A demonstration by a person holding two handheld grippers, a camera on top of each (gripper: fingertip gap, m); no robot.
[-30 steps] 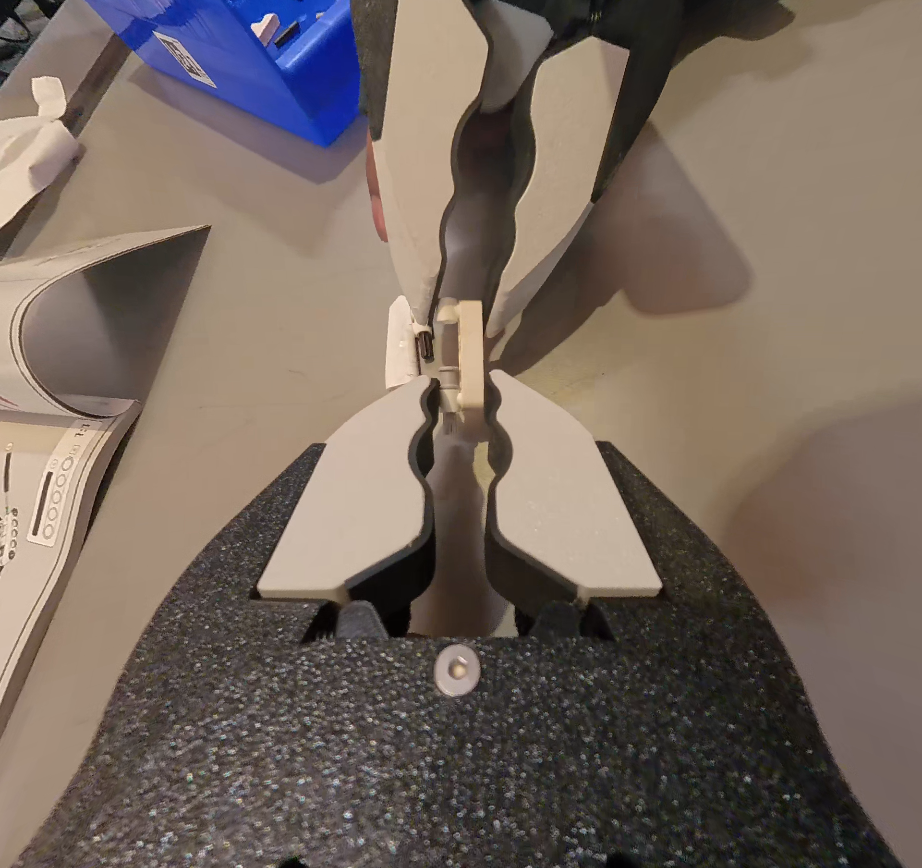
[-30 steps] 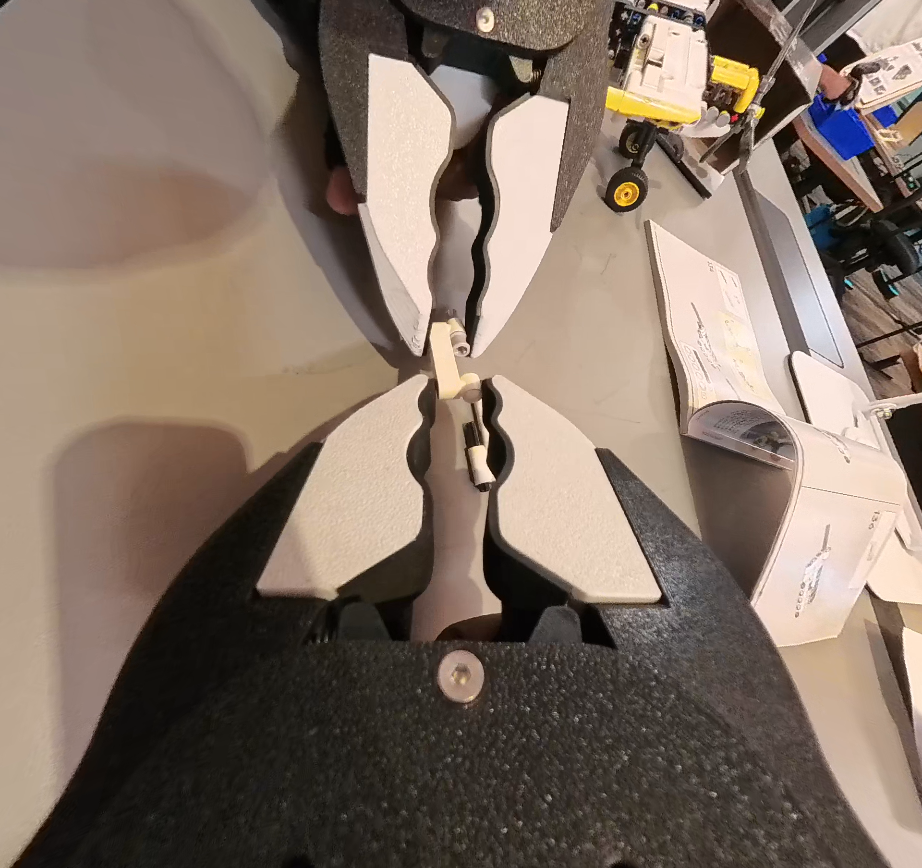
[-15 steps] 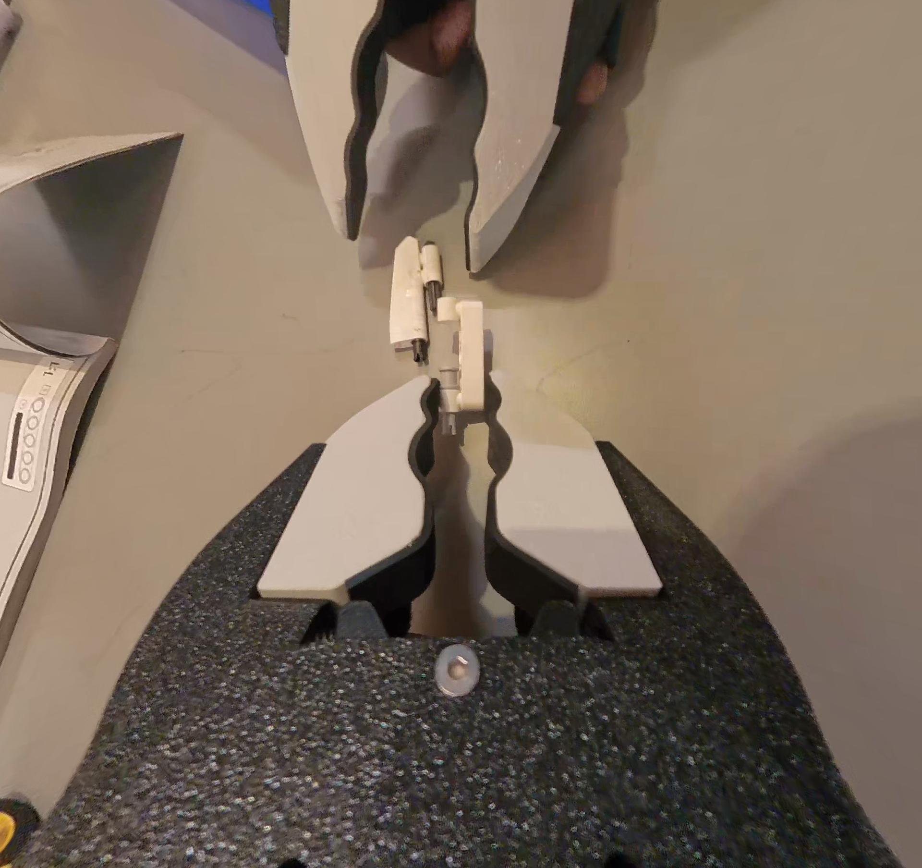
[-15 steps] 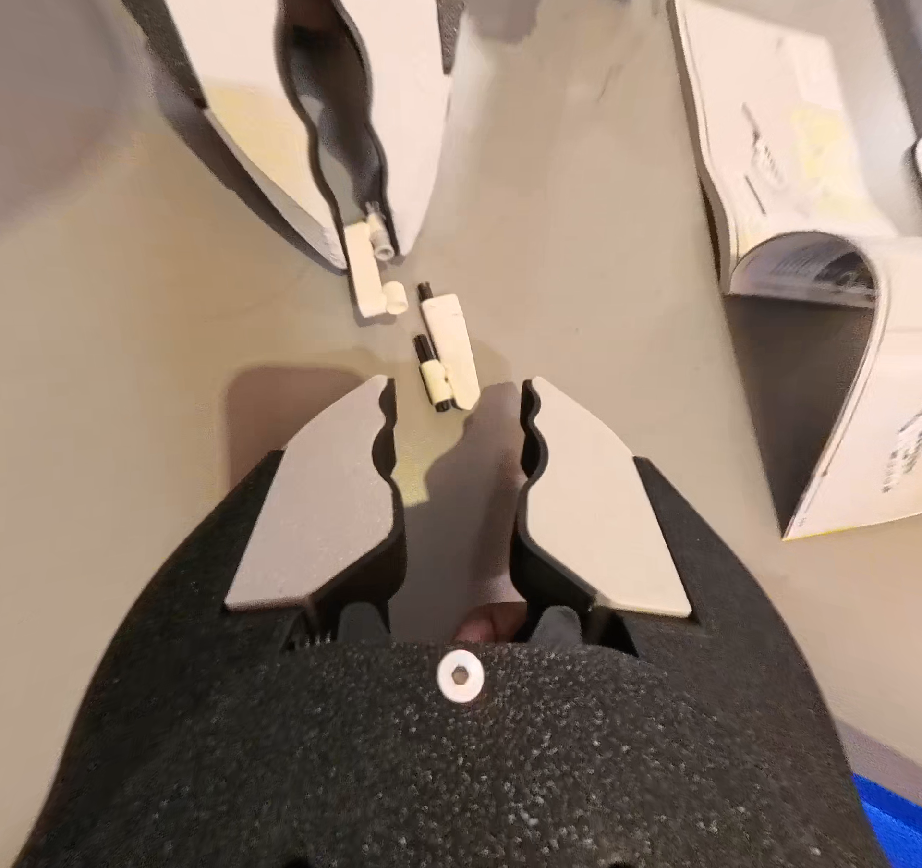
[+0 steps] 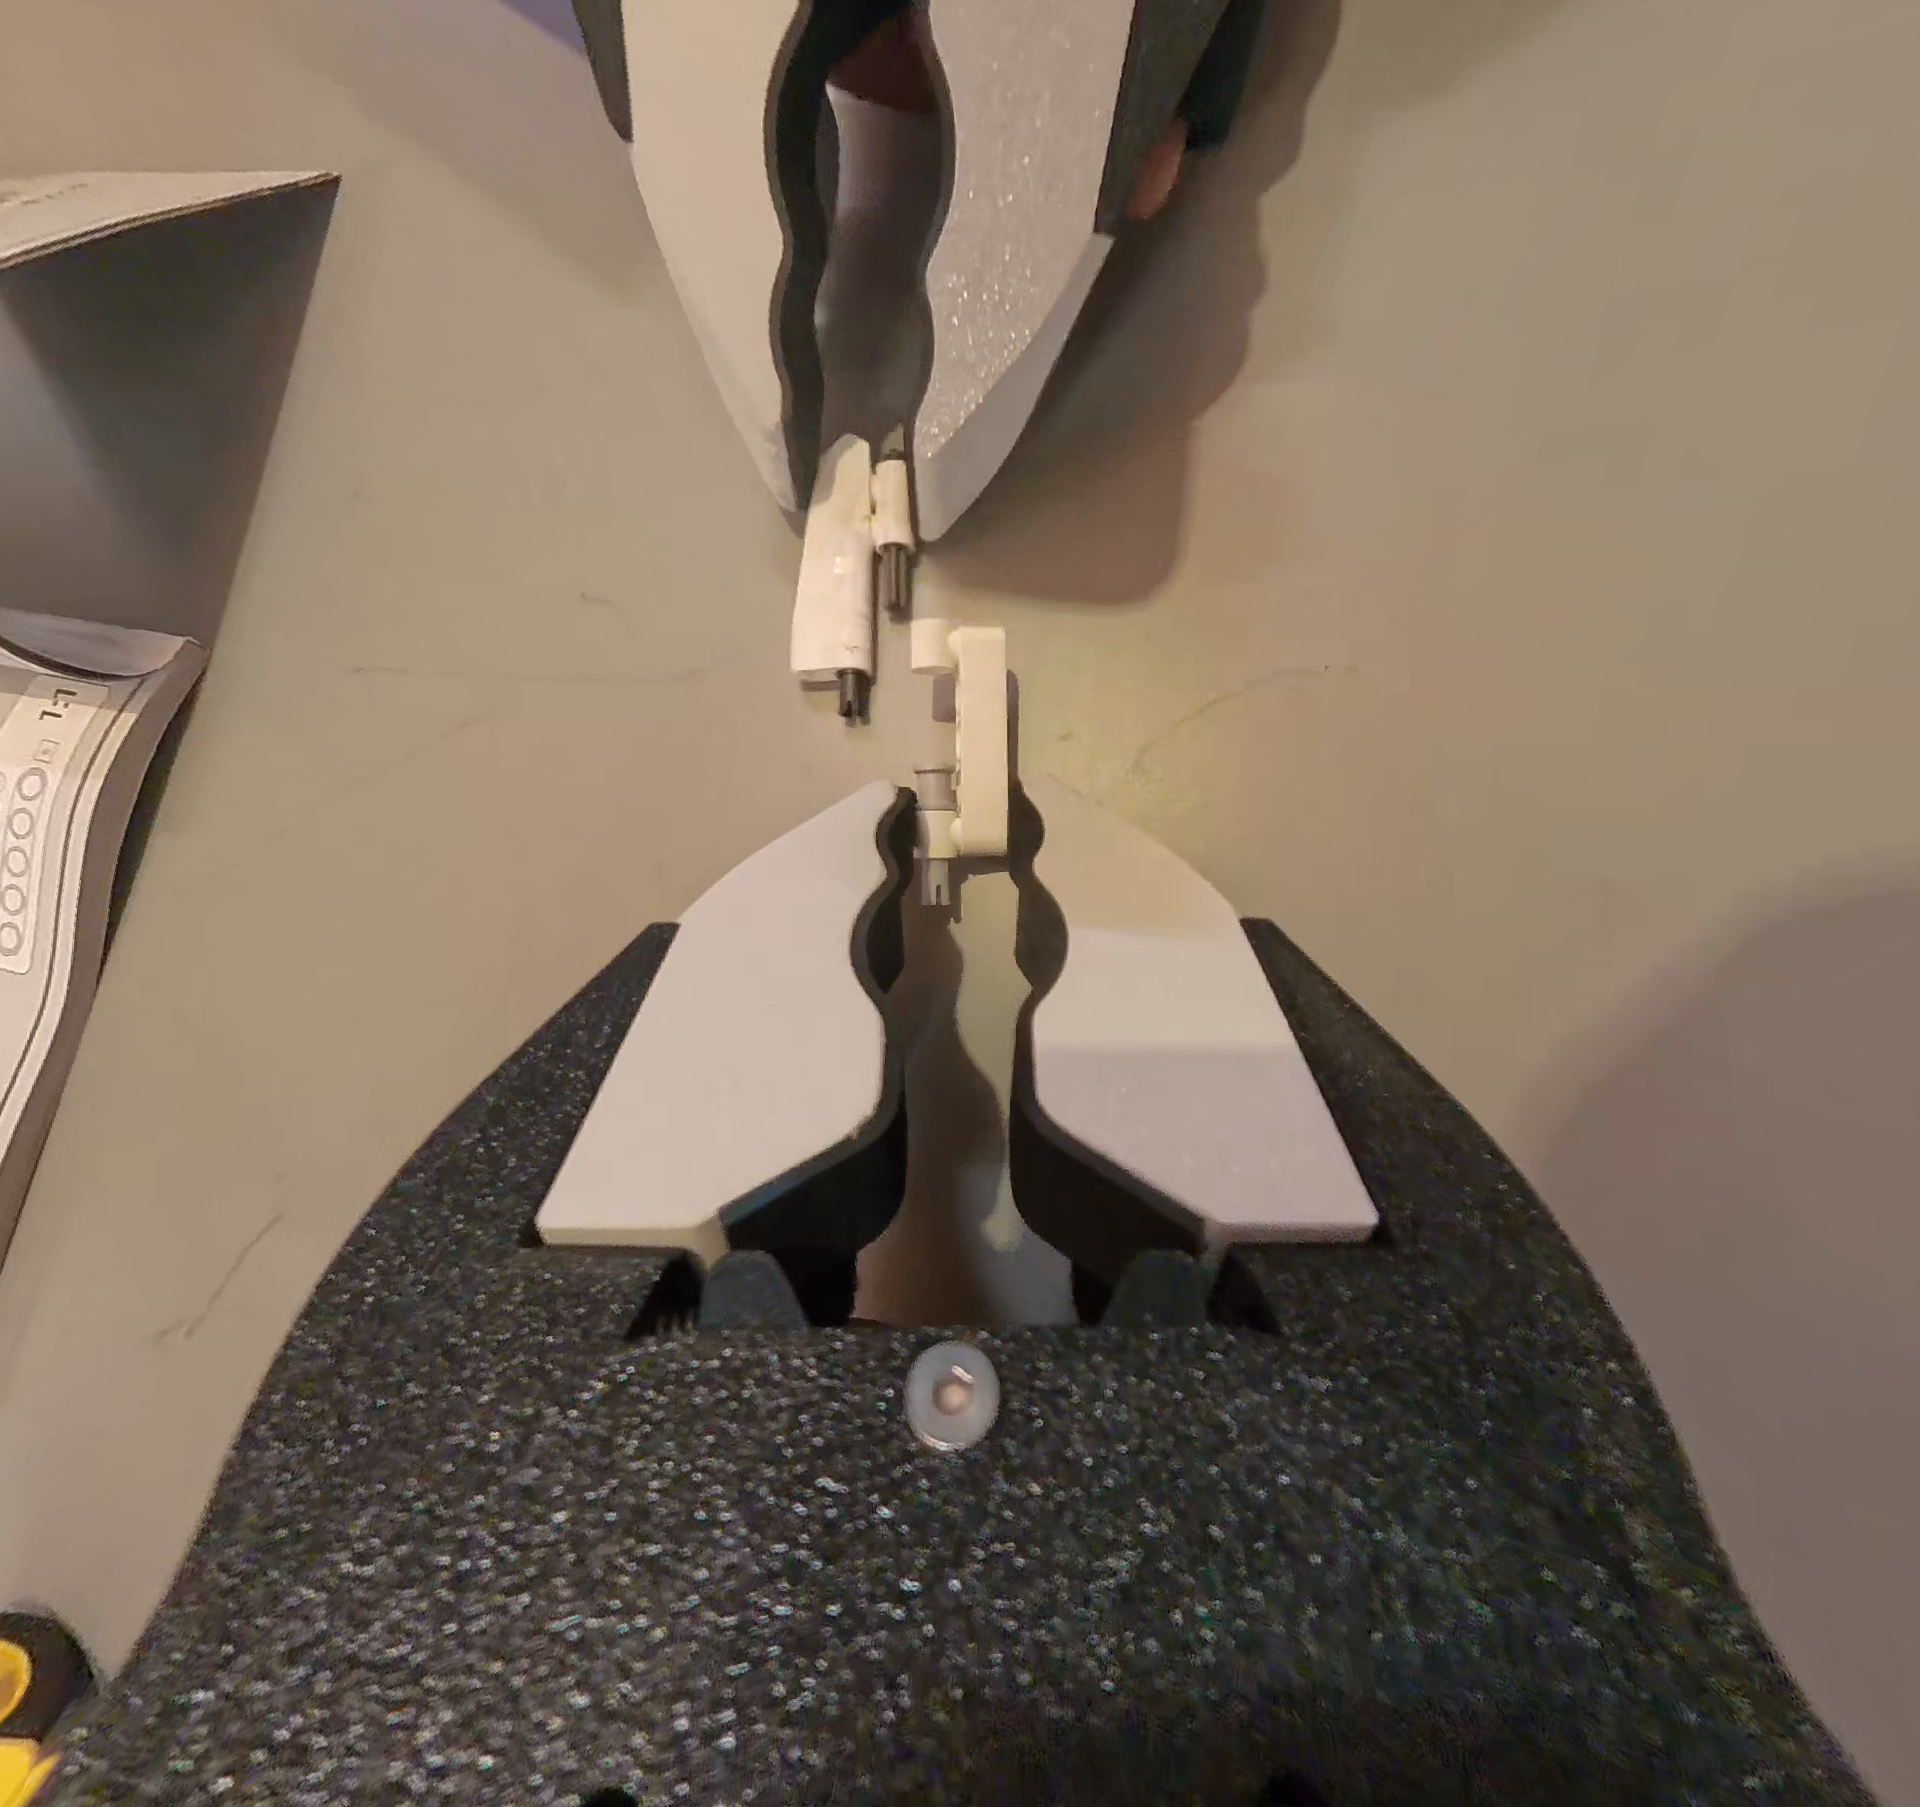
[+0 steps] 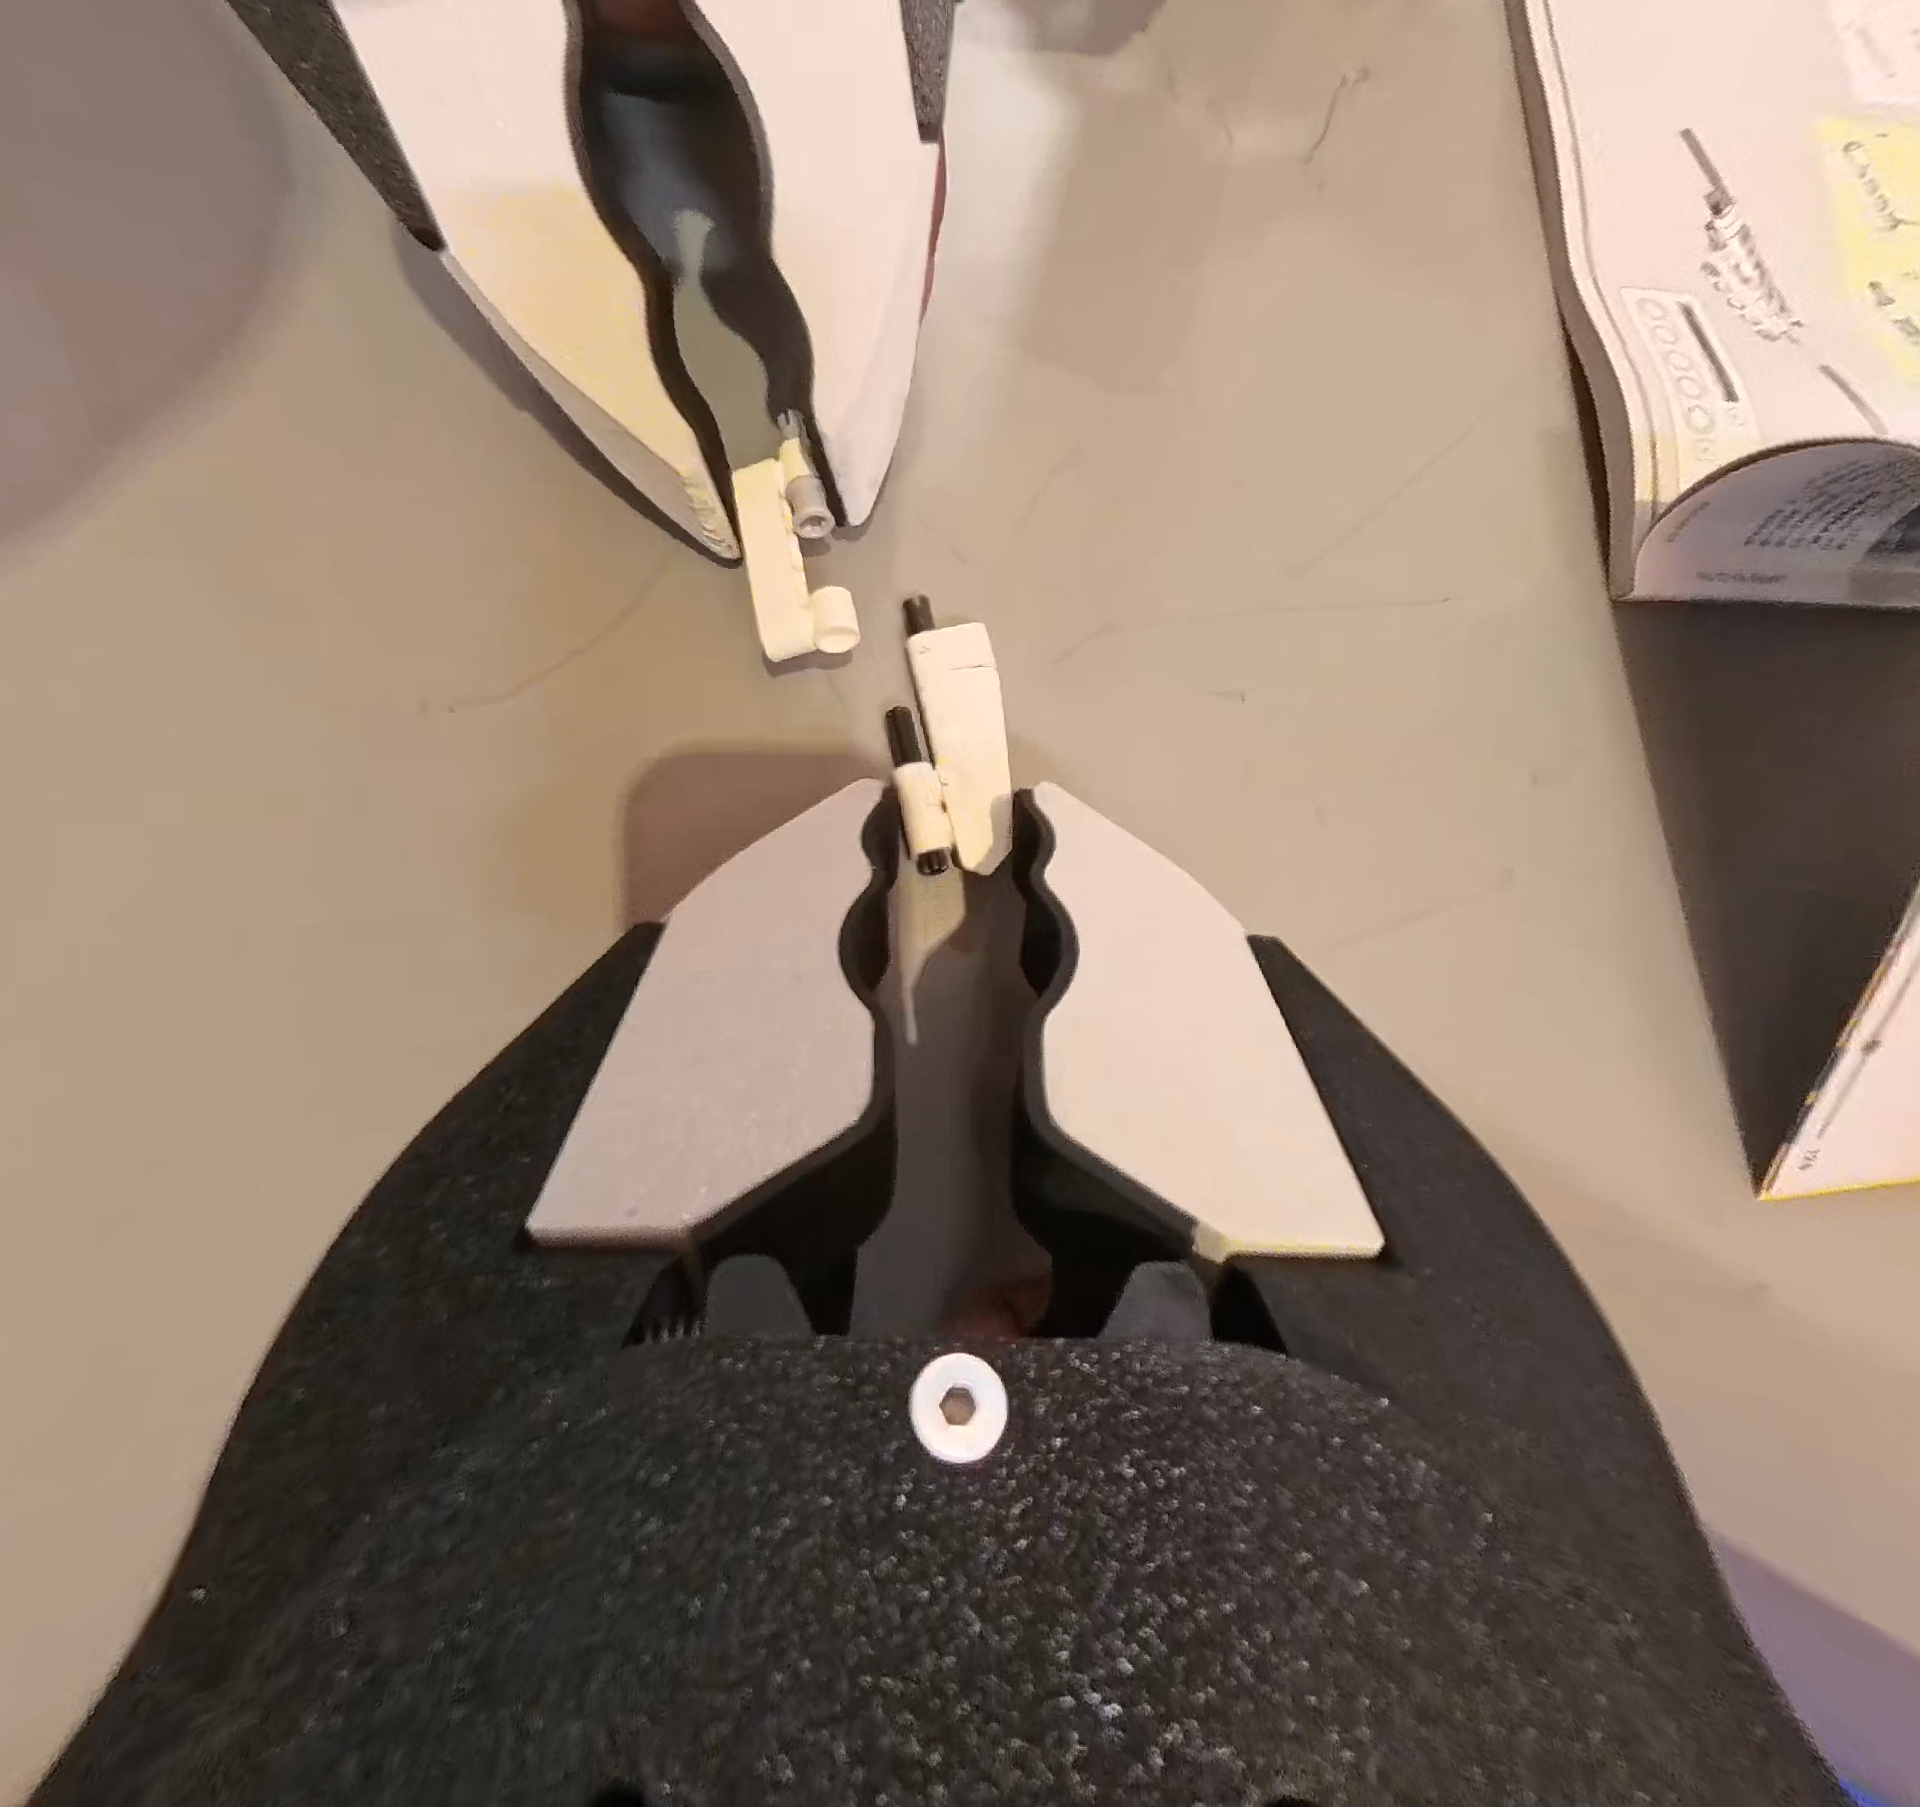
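Cream beam sits pinched by its near end in the left gripper above the counter. Just beyond, no longer touching it, the white panel with black pins is pinched afresh by the right gripper, which had briefly spread.

Warm, fairly dim light falls from above, so soft-edged shadows lie on the matte beige table. Both wide-angle views bow at the edges; the near black housings blur slightly.
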